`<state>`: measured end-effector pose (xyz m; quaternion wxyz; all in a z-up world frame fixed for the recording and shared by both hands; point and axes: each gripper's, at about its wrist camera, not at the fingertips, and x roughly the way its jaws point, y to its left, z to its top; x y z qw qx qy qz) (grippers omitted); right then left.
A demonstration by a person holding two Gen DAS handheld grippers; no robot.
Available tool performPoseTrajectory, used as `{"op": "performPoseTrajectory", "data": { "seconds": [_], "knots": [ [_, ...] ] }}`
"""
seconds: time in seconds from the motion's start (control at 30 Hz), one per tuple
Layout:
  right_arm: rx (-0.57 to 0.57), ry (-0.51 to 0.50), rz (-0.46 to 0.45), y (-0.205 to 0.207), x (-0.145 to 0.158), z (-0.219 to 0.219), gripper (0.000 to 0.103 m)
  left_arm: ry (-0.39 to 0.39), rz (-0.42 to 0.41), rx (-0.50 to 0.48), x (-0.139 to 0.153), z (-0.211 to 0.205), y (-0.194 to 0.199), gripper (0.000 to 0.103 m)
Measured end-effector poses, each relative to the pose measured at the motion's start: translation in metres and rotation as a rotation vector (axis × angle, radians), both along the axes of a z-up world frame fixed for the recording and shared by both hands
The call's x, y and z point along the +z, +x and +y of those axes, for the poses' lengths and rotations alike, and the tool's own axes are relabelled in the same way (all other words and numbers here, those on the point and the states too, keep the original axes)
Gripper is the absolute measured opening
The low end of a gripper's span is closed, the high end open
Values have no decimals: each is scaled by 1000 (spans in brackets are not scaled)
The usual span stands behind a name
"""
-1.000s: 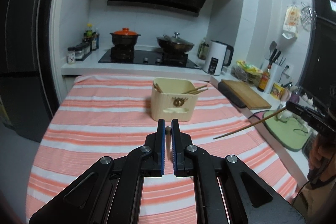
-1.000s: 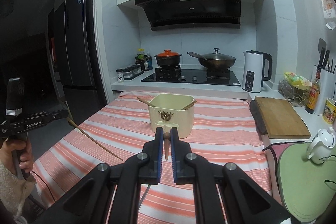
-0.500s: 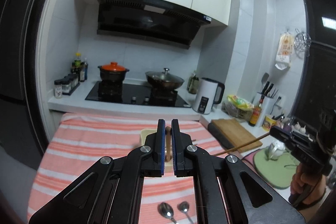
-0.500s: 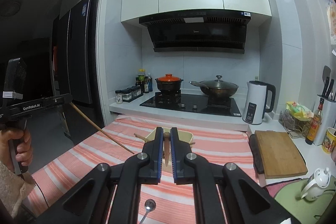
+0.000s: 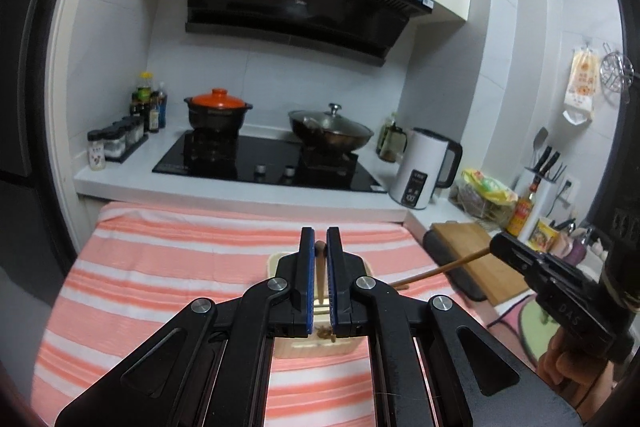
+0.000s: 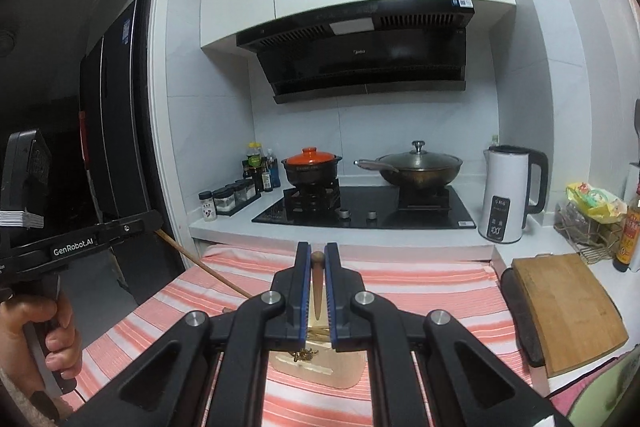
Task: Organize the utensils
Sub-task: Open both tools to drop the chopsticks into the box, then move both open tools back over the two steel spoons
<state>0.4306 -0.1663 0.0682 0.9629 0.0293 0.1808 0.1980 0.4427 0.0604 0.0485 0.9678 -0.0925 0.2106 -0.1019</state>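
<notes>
Taking the cream utensil holder (image 5: pixel 320 349) on the striped tablecloth (image 5: pixel 160 267) as the landmark, and reading from left to right.

Far left of the holder, in the right wrist view, a hand (image 6: pixel 36 331) grips the left gripper (image 5: pixel 320 247), whose jaws are clamped on one brown wooden chopstick (image 5: pixel 320 273); seen from the side, that stick slants down toward the holder. At the back left, beyond the holder, one rack of spice jars (image 5: pixel 116 141) and a cluster of bottles (image 5: pixel 148 103) stand on the counter.

Directly behind the holder sit one orange-lidded clay pot (image 5: pixel 218 113) and one lidded wok (image 5: pixel 330 131) on the hob (image 5: pixel 264 163).

Just above the holder, the right gripper (image 6: pixel 318 257) is likewise closed on one chopstick (image 6: pixel 318 291). Right of the holder stand one white kettle (image 5: pixel 424 173) and one wooden cutting board (image 6: pixel 568 307).
</notes>
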Motion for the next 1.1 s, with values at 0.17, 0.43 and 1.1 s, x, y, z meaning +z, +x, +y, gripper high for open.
{"op": "performPoseTrajectory", "data": {
  "seconds": [0.17, 0.43, 1.1],
  "knots": [
    [-7, 36, 86, 29, -44, 4, 7, 26, 88, -9, -35, -6, 22, 3],
    [24, 62, 228, 47, -97, 8, 9, 48, 201, -29, -74, -13, 28, 16],
    [-102, -173, 457, -132, -196, -83, 56, 21, 479, 55, -212, 16, -160, 94]
  ]
}}
